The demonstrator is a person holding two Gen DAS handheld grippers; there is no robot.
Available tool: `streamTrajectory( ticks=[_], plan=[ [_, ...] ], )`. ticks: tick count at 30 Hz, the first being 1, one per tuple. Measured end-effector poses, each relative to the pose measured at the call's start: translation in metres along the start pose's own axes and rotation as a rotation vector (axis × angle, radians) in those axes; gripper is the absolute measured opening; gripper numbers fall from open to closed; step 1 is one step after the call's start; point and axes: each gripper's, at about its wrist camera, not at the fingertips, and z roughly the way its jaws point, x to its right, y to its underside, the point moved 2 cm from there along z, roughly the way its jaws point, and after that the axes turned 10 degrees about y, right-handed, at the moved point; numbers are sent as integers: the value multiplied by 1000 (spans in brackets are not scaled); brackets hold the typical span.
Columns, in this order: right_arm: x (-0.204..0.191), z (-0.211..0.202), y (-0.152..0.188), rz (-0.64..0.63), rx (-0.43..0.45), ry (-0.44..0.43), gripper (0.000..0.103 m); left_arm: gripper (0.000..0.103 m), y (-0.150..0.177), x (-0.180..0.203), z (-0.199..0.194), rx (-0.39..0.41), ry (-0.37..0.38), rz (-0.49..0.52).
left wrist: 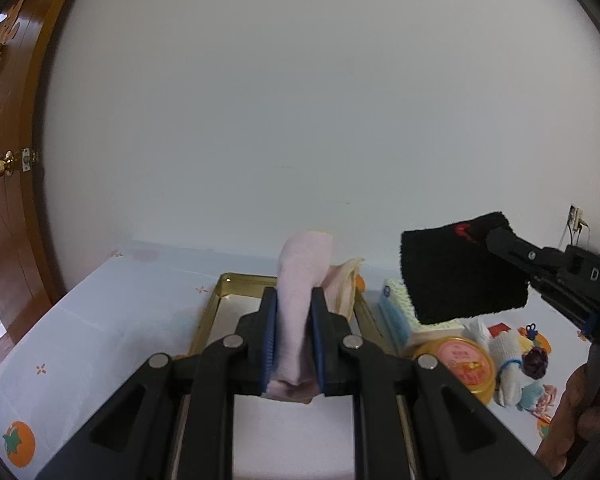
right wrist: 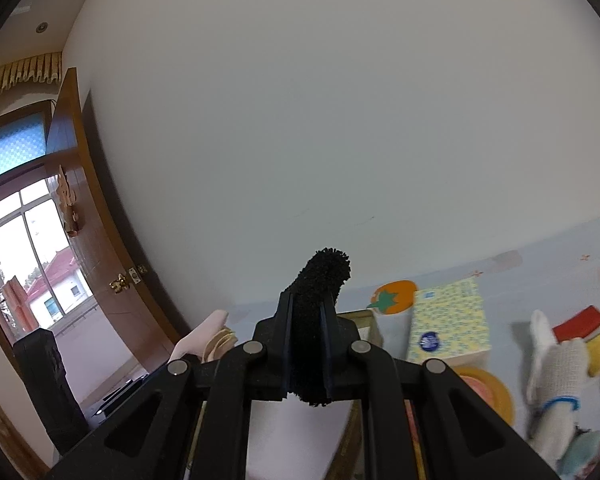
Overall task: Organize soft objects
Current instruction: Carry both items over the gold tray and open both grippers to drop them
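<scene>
The left claw (left wrist: 294, 336) pinches a pink cloth (left wrist: 300, 280) above a gold tray (left wrist: 212, 312). The right claw (right wrist: 308, 344) grips a black cloth (right wrist: 320, 280) over the cluttered counter (left wrist: 100, 312).

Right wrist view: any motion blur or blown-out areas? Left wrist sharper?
Right wrist view: white gloves and tissue box at right are smeared, window overexposed, black cloth crisp. Left wrist view: sharper overall, pink cloth and gold tin clear; heavy fisheye bending in both.
</scene>
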Motion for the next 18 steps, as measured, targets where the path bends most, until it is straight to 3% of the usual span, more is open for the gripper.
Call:
streamTrajectory(
  ticks=[18],
  plan=[
    [-23,43,-10,1,-39,-31,14,14,-22,-24,32,-20,-28,-12]
  ],
)
